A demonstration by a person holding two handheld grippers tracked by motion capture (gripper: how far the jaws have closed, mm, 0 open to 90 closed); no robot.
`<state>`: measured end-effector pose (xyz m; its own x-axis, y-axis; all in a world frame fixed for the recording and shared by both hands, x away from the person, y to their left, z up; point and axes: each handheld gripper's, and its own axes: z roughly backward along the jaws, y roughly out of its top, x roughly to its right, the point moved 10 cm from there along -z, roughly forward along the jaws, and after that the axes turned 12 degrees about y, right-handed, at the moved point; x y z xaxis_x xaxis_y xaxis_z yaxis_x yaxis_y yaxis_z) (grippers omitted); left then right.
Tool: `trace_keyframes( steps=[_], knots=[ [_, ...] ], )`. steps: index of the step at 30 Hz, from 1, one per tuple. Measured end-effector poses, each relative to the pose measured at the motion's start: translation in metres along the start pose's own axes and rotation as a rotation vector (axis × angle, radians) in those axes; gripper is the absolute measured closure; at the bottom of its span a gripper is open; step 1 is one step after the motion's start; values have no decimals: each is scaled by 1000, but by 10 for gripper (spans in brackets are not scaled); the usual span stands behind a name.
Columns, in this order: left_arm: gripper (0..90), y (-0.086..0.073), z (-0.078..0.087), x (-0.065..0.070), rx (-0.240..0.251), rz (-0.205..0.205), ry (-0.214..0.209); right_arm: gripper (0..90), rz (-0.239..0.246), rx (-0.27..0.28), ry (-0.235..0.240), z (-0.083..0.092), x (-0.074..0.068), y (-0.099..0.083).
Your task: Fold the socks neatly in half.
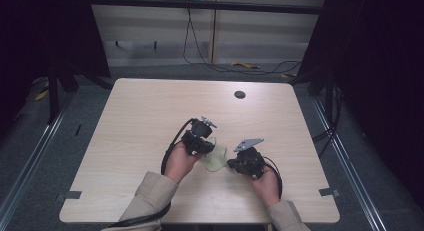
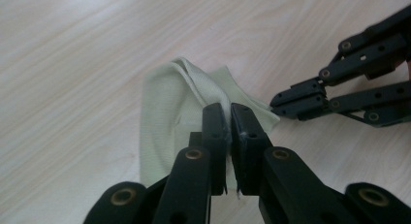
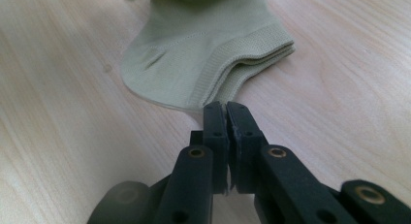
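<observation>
Pale wood-grain table (image 1: pixel 140 121) fills the foreground, dark curtains on both sides. Both forearms reach in from below, angled toward each other. The left gripper (image 2: pixel 229 118) is clamped on a fold of the small pale-green ribbed sock (image 2: pixel 165 112), which lies crumpled near the table's middle between the grippers. The right gripper (image 3: pixel 226 112) has its jaws pressed together on nothing, tips just short of the sock's cuff (image 3: pixel 252 49).

A sock (image 1: pixel 214 159) lies on the table (image 1: pixel 140 116) between the left gripper (image 1: pixel 199 141) and right gripper (image 1: pixel 240 163).
</observation>
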<state>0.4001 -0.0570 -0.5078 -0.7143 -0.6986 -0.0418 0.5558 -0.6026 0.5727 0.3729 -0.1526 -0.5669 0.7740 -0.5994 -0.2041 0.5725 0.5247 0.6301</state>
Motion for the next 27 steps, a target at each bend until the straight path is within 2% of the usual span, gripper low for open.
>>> trace_keyframes(
  steps=[2, 7, 9, 10, 11, 13, 14, 15, 16, 19, 22, 24, 27],
  knots=[
    [850, -6, -9, 10, -2, -15, -19, 867, -4, 5, -2, 0, 0, 0],
    [827, -10, -20, 20, -11, -18, -34, 866, -11, 11, 0, 1, 1, -1],
    [727, -10, -21, 22, -11, -8, -41, 865, -14, 13, 0, 1, 1, -1],
    [702, -11, -21, 23, -13, -1, -46, 862, -21, 18, 3, 1, 2, -1],
    [702, -11, -21, 22, -9, -10, -47, 862, -21, 18, 3, 1, 2, -1],
    [651, -11, -16, 18, 12, 4, -31, 862, -23, 23, 3, 2, 3, -1],
    [651, -11, -13, 13, 24, 33, -33, 861, -24, 23, 3, 2, 3, -1],
    [649, -11, -13, 13, 24, 33, -33, 861, -24, 23, 3, 2, 3, -1],
    [645, -11, -12, 10, 33, 50, -36, 859, -23, 20, -2, 1, 3, -1],
    [628, -9, -13, 10, 47, 85, -74, 858, -19, 19, -8, 1, 3, -1],
    [643, -8, -20, 15, 35, 85, -75, 857, -18, 18, -12, 1, 2, -1],
    [673, -9, -26, 17, 19, 88, -52, 856, -21, 19, -12, 1, 2, -1],
    [711, -11, -34, 21, 0, 95, -70, 855, -23, 20, -12, 1, 2, -1]
  ],
)
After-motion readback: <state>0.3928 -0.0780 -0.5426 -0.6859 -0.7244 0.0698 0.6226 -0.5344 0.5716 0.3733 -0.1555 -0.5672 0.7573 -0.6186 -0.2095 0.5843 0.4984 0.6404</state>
